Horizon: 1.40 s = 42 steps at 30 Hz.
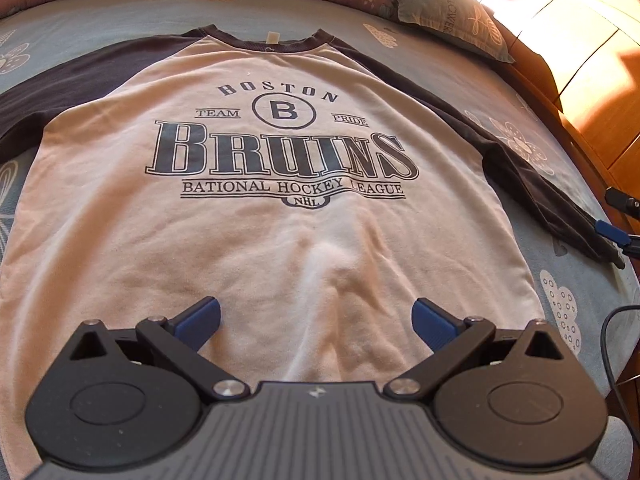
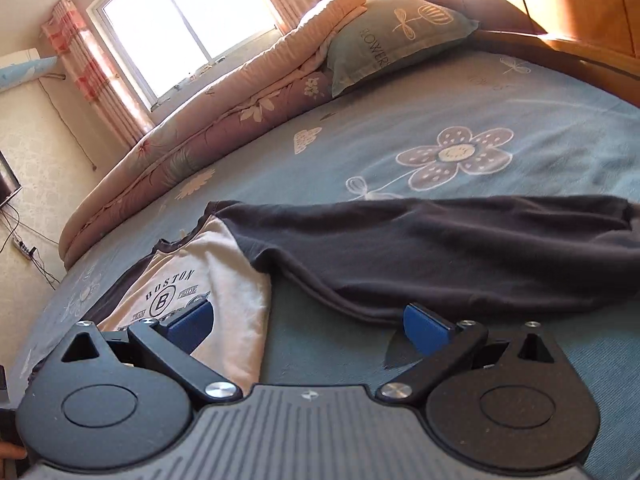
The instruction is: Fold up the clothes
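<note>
A long-sleeved shirt (image 1: 256,240) lies face up and flat on the bed, with a white body, dark sleeves and "Boston Bruins" print. My left gripper (image 1: 316,316) hovers open over the lower middle of the white body, nothing between its fingers. The shirt's right sleeve (image 1: 532,184) runs out to the bed's right side, where my right gripper (image 1: 618,220) shows near the cuff. In the right wrist view that gripper (image 2: 308,320) is open, low over the sheet between the white body (image 2: 224,280) and the dark sleeve (image 2: 460,248); its right pad (image 2: 428,324) is at the sleeve's edge.
The blue flowered bedsheet (image 1: 80,28) surrounds the shirt. A folded quilt (image 2: 224,92) and a pillow (image 2: 392,36) lie at the far side. Wooden furniture (image 1: 580,80) borders the bed on the right. A black cable (image 1: 608,344) hangs by the right edge. A window (image 2: 188,20) is beyond.
</note>
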Each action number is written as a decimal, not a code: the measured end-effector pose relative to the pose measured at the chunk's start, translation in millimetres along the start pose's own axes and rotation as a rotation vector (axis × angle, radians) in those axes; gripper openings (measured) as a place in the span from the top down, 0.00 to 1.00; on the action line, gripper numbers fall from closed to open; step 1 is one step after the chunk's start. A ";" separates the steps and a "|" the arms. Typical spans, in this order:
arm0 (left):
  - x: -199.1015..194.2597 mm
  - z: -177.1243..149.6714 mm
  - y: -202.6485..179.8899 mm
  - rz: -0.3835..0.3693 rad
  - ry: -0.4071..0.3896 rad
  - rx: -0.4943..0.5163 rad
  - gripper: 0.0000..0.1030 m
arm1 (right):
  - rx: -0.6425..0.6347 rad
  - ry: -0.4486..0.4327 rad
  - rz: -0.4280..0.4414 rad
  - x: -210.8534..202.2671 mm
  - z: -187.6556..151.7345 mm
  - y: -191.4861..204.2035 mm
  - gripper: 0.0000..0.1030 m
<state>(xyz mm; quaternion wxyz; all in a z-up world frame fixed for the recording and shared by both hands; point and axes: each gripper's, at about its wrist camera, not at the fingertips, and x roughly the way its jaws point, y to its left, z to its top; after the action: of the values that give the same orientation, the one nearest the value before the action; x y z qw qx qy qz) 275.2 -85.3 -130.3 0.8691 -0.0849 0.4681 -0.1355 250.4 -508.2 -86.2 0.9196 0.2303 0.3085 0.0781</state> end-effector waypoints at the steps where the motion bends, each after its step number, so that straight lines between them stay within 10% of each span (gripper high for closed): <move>1: -1.2 1.4 0.0 -0.004 -0.005 -0.004 0.02 | -0.009 -0.002 0.004 0.2 11.8 -7.5 0.00; 16: 16.4 18.7 10.2 0.005 -0.033 -0.018 0.02 | -0.119 0.264 0.395 189.8 135.9 36.6 0.29; 23: 17.9 16.5 10.7 -0.005 -0.053 0.021 0.01 | -0.141 0.401 0.335 269.6 108.3 54.9 0.34; 31: 17.6 14.9 11.5 -0.015 -0.069 0.038 0.01 | -0.206 0.535 0.398 242.1 73.0 70.7 0.34; 36: 15.8 14.7 15.1 -0.034 -0.071 0.032 0.01 | -0.210 0.447 0.383 238.3 113.0 64.8 0.36; 42: 15.9 15.6 17.5 -0.047 -0.075 0.032 0.01 | -0.132 0.410 0.295 269.9 143.4 19.7 0.61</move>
<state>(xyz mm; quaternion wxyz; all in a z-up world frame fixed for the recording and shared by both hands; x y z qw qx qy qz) 299.3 -73.3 -139.2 0.8837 -0.0872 0.4310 -0.1602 552.1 -467.5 -119.4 0.8295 0.1916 0.4457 0.2765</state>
